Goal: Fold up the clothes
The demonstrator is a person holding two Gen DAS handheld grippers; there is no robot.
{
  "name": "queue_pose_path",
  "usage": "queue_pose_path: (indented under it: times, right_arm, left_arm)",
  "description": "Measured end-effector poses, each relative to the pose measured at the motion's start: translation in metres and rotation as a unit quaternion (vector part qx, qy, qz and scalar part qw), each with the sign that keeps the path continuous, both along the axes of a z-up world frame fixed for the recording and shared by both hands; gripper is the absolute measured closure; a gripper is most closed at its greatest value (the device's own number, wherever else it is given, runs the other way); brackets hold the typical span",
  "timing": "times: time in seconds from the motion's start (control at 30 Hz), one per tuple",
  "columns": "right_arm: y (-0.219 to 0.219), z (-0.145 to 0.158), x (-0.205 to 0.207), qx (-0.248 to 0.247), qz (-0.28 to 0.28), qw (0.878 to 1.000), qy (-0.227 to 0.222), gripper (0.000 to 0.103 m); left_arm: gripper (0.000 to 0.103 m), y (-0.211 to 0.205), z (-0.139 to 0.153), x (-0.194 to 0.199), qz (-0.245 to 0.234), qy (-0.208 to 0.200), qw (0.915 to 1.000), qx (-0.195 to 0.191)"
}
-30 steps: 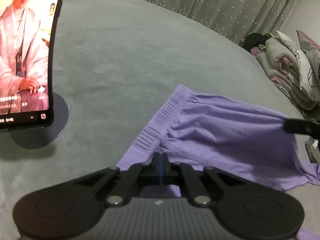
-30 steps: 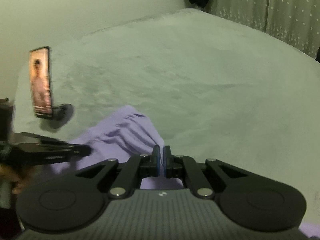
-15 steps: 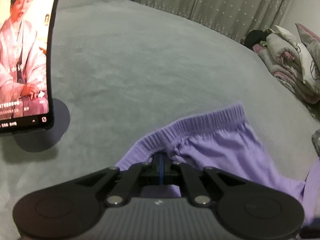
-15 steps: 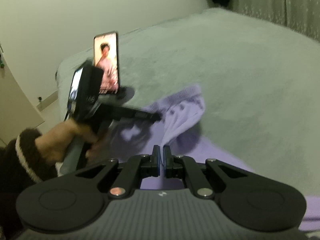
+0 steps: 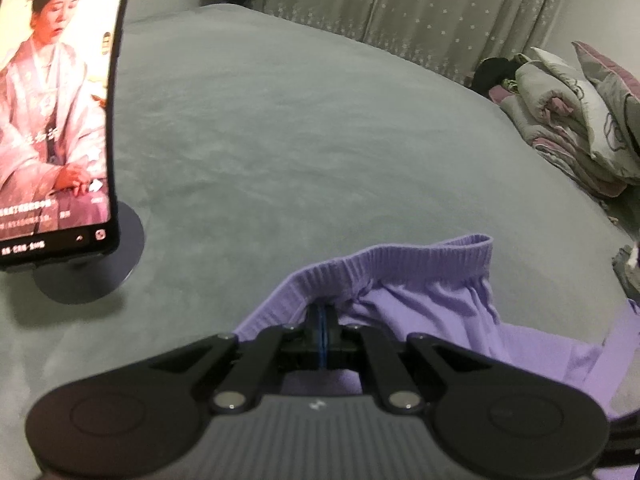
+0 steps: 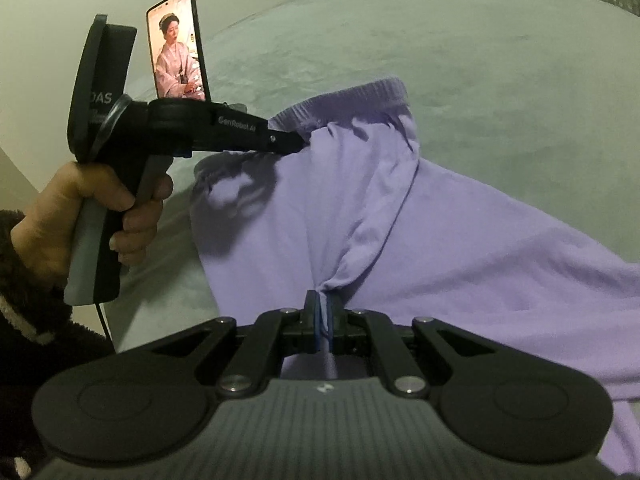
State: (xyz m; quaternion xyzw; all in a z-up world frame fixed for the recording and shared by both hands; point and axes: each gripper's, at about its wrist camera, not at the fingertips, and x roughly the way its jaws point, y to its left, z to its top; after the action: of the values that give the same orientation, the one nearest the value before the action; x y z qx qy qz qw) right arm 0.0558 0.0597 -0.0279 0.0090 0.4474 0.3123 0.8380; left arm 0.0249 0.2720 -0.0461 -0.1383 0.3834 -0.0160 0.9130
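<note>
A pair of purple trousers [image 6: 400, 216] with a ribbed elastic waistband [image 5: 400, 264] lies on the grey bed. My left gripper [image 5: 323, 312] is shut on the waistband near its left end; it also shows in the right wrist view [image 6: 298, 145], pinching the waistband. My right gripper [image 6: 322, 308] is shut on a fold of the purple fabric lower down, with cloth pulled taut from it up toward the waistband.
A phone [image 5: 52, 112] playing a video stands on a round stand [image 5: 100, 264] at the left; it also shows in the right wrist view [image 6: 178, 46]. A heap of patterned bedding [image 5: 576, 120] lies at the far right. Curtains [image 5: 420, 12] hang behind the bed [image 5: 304, 128].
Both grippers stayed shut on the trousers. The right gripper swung around toward the left one, and the waistband has been drawn in so the garment now lies doubled between them.
</note>
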Motion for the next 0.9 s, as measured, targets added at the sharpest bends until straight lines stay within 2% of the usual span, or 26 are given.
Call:
queue_pose_path:
  times: [0.07,0.13,0.17,0.2,0.37,0.5,0.67,0.73,0.8,0.87,0.9]
  right_arm:
    - [0.001,0.007,0.001,-0.002,0.004,1.0,-0.002,0.086]
    - [-0.002,0.015,0.002,0.003,0.002,1.0,-0.012,0.064]
    - [-0.003,0.018,0.003,0.009,-0.003,1.0,-0.02,0.043]
    - [-0.004,0.021,0.005,0.015,-0.008,0.999,-0.027,0.039]
    - [-0.005,0.026,0.028,0.029,-0.038,0.997,-0.061,0.04]
    - [0.003,0.017,0.052,0.028,-0.055,0.995,-0.08,0.04]
    - [0.018,0.0,0.075,0.025,-0.057,0.994,-0.091,0.04]
    - [0.02,-0.003,0.08,0.031,-0.06,0.993,-0.094,0.046]
    - [0.02,-0.004,0.083,0.039,-0.063,0.993,-0.096,0.073]
    - [0.02,0.0,0.08,0.047,-0.069,0.991,-0.101,0.089]
    - [0.022,0.004,0.077,0.048,-0.065,0.991,-0.106,0.091]
  left_arm:
    - [0.1,0.006,0.003,-0.008,-0.004,0.0,1.0,-0.008]
    - [0.1,0.012,0.006,-0.018,-0.009,-0.001,0.9999,-0.007]
    - [0.1,0.015,0.007,-0.022,-0.012,-0.002,0.9999,-0.009]
    - [0.1,0.019,0.008,-0.027,-0.014,-0.002,0.9998,-0.015]
    - [0.1,0.036,0.009,-0.041,-0.014,-0.006,0.9987,-0.048]
    - [0.1,0.046,0.007,-0.038,-0.01,-0.008,0.9966,-0.081]
    - [0.1,0.045,0.002,-0.032,-0.008,0.001,0.9964,-0.084]
    - [0.1,0.046,0.0,-0.032,-0.006,0.004,0.9962,-0.086]
    - [0.1,0.048,0.0,-0.032,-0.002,0.005,0.9962,-0.087]
    - [0.1,0.048,-0.001,-0.031,0.002,0.006,0.9964,-0.085]
    - [0.1,0.048,-0.001,-0.031,0.004,0.006,0.9964,-0.085]
